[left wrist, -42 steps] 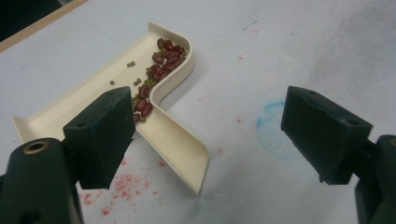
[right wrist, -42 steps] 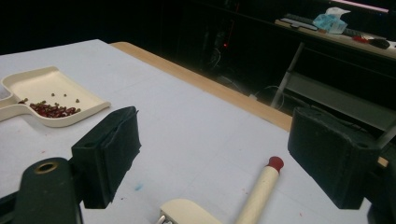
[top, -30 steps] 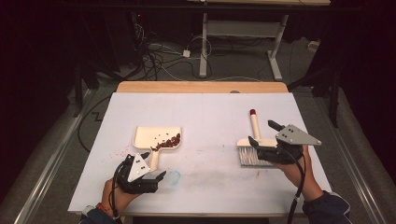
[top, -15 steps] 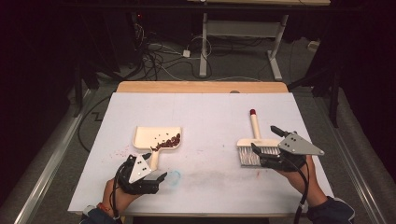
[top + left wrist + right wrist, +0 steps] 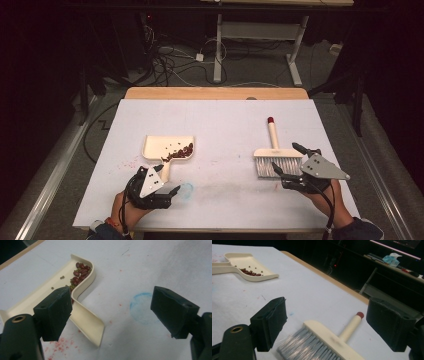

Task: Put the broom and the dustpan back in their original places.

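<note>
Because the small dark red beans (image 5: 183,151) sit in a heap inside the flat cream plastic dustpan (image 5: 167,146), the sweeping looks done, and both tools lie flat on the white surface (image 5: 220,125) with nothing holding them. The dustpan is the thing to steer by: its short handle points back toward the person, and the left gripper (image 5: 170,192) rests low on the surface just behind that handle, its two black jaws wide apart and empty. In the left gripper view the handle end (image 5: 90,327) lies close by one jaw, and a faint blue ring mark (image 5: 141,307) is between the jaws. Well to the right of the dustpan lies the cream hand brush with grey bristles and a red-tipped handle (image 5: 274,155), handle pointing away. The right gripper (image 5: 289,165) hangs just beside the bristles, tipped on its side, jaws spread wide, gripping nothing. I think the hands are letting go to rest.
</note>
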{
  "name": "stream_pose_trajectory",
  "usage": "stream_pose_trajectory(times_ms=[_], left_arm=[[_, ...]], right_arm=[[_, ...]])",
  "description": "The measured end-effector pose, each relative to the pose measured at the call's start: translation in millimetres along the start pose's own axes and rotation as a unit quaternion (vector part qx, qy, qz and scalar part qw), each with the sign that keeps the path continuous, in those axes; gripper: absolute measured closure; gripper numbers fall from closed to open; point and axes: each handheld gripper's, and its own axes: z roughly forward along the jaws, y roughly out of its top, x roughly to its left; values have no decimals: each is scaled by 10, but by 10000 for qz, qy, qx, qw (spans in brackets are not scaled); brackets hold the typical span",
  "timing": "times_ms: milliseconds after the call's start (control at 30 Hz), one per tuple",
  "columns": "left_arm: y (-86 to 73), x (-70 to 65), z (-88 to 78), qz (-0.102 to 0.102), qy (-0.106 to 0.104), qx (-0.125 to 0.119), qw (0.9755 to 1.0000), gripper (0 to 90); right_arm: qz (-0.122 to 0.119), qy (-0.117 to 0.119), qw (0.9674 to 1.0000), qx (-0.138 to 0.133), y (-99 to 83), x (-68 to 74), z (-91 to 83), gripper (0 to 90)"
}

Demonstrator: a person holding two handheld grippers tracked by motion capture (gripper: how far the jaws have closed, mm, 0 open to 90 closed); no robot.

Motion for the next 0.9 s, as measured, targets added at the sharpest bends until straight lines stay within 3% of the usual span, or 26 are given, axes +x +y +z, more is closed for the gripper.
stream_pose_trajectory(times_ms=[167,300,433,800,900], left_arm=[[11,-9,-62,21,89,-189,9998,172],[34,-61,-150,157,200,-411,9988,172],[33,-82,-158,296,225,-401,9985,174],[-31,-21,-195,142,177,-468,9986,172],[-26,-23,-178,160,164,-450,9987,172]], right_arm=[[4,21,10000,-10,-60,28,-36,171],[7,61,9999,-79,-137,64,-76,177],[-15,124,9999,28,-212,100,-90,177],[-24,277,9991,320,-445,195,-159,173],[64,312,9993,192,-465,207,-225,176]])
